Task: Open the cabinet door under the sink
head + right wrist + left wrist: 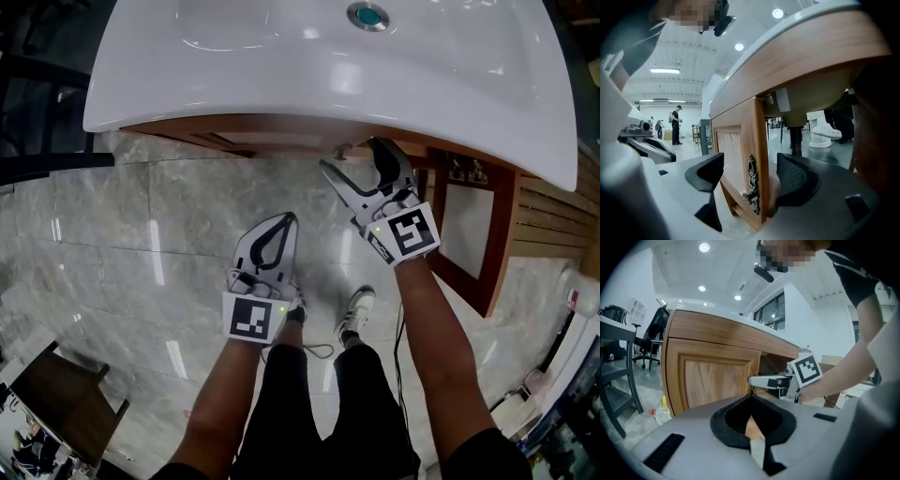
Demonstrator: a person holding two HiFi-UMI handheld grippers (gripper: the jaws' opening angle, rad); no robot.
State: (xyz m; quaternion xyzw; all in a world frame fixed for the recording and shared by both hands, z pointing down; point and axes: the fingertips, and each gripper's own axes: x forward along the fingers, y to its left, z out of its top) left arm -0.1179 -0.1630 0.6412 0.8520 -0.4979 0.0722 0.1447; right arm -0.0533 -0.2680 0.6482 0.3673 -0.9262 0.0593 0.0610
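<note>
The wooden cabinet door (740, 150) under the white sink (328, 66) stands slightly ajar. Its free edge carries an ornate metal handle (752, 187). My right gripper (750, 176) is open and straddles that edge, one pad in front of the door and one behind it, with a gap on the front side. In the head view the right gripper (352, 159) reaches under the sink's front rim. My left gripper (286, 223) is shut on nothing and hangs lower, back from the cabinet. The left gripper view shows the same door (717, 380) and the right gripper (761, 379) at its edge.
A second cabinet door (469, 225) at the right stands swung wide open. A drain pipe (794, 136) hangs inside the cabinet. The floor (141, 244) is grey marble tile. The person's shoes (354, 314) are just behind the grippers. A small bottle (663, 404) lies left of the cabinet.
</note>
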